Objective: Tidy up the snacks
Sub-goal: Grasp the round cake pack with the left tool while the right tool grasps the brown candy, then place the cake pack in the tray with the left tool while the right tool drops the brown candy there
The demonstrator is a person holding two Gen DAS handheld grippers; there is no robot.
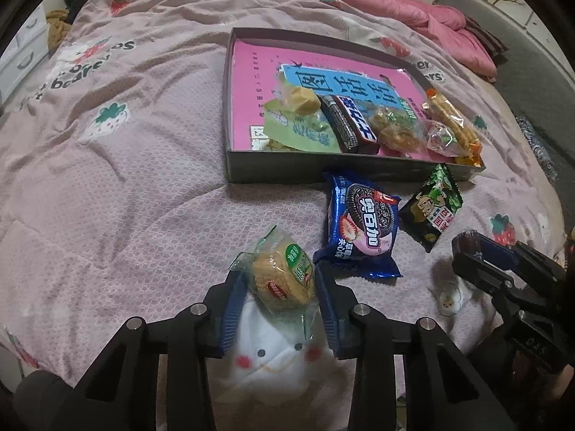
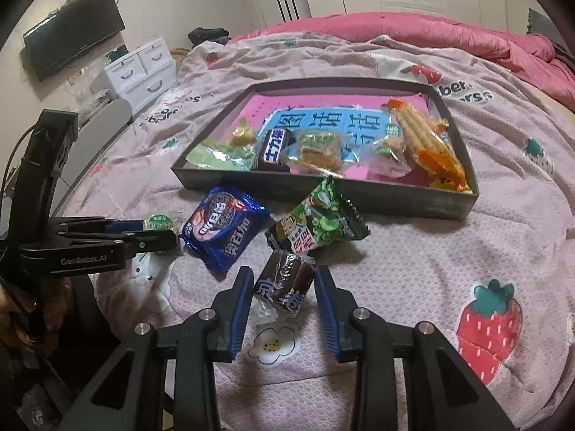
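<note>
Snack cake (image 1: 284, 280) points away lengthwise, clamped in left hand-held gripper (image 1: 282, 301); right grips brown pack (image 2: 284, 283)

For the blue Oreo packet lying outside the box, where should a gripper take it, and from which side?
Grip the blue Oreo packet across its puffed middle, coming down from above. It lies flat on the bedspread, so low sideways fingers would likely snag fabric. The green packet sits close on its right, so that flank looks tight.

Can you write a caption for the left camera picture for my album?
Left tool grips a wrapped round cake near the snack box.
</note>
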